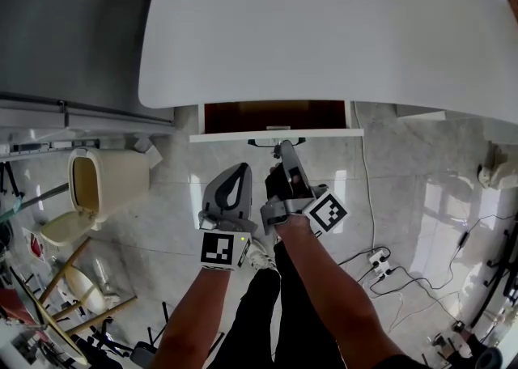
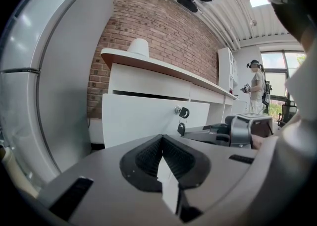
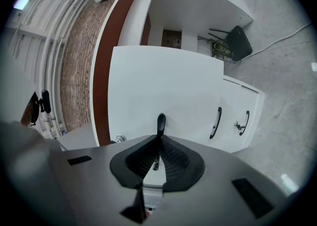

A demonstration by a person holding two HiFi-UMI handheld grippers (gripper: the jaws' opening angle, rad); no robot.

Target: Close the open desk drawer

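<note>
white drawer (image 1: 275,135) jutting from desk (image 1: 324,27), front lying crosswise, right claw (image 3: 159,140) pinching handle (image 3: 161,121), left claw (image 2: 162,140) pressed together

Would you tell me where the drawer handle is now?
Head view, centre: the drawer handle is on the open drawer front, under the desk edge, between the right gripper's fingers.

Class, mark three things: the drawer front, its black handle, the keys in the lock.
drawer front (image 1: 235,137): head view, white top edge.
black handle (image 3: 161,121): right gripper view, upper end.
keys (image 2: 184,113): left gripper view, black key head.
</note>
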